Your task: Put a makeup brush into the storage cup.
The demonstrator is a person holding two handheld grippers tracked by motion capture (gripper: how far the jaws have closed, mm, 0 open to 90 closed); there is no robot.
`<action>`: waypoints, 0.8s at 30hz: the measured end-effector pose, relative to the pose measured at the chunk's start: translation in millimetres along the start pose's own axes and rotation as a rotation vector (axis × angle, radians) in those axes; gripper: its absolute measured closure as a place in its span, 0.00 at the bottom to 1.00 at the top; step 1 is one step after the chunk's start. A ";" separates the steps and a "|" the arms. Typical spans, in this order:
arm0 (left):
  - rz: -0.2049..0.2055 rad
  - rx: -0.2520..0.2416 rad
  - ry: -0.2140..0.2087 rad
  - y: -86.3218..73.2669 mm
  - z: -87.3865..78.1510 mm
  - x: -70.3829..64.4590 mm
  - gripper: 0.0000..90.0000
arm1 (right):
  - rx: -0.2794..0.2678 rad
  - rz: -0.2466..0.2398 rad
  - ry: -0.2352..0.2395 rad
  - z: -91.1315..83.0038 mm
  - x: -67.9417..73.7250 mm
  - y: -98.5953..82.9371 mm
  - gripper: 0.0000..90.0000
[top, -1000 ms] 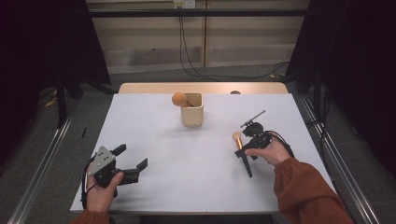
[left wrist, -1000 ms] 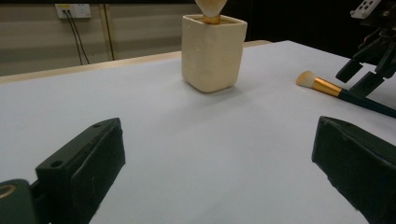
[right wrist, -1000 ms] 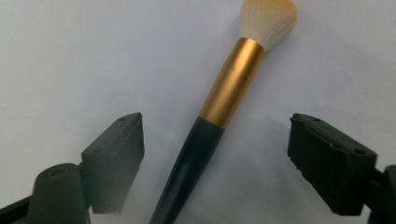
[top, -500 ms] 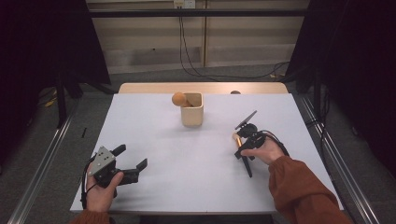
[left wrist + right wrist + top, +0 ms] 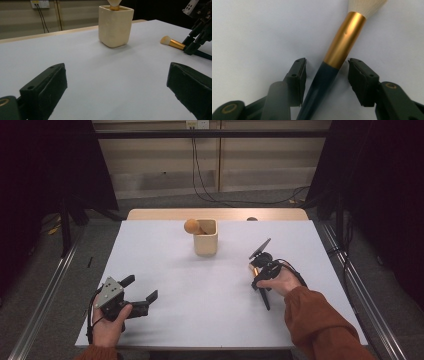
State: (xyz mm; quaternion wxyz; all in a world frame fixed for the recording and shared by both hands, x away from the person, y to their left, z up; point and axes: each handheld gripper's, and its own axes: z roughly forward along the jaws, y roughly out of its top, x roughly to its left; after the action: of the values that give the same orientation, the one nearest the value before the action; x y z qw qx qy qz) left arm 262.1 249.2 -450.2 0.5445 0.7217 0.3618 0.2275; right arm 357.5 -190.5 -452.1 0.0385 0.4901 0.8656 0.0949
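Brush lies between right gripper's parted fingers.

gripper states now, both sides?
Left gripper: open, holding nothing, above the white table.
Right gripper: open, jaws on either side of the dark-handled makeup brush with gold ferrule, not clamped on it.

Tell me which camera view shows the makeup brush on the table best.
The right gripper view: the brush lies close up between the open right gripper, gold ferrule and dark handle sharp. The left gripper view shows it small and far off. The high view shows it mostly covered by the gripper and hand.
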 end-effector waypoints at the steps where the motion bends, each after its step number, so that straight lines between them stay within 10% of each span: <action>1: 0.001 0.002 0.000 -0.1 0.3 -0.2 0.03 | 0.000 0.006 0.001 0.2 -0.5 0.4 0.59; 24: 0.015 0.010 -0.013 -0.2 1.9 -1.7 0.03 | 0.014 0.018 0.011 -1.3 -2.9 4.2 0.84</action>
State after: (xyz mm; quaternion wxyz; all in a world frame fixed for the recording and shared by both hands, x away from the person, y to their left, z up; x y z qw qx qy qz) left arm 262.3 246.8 -450.9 0.5414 0.7285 0.3543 0.2250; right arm 362.3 -191.1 -450.0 0.0296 0.4974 0.8622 0.0916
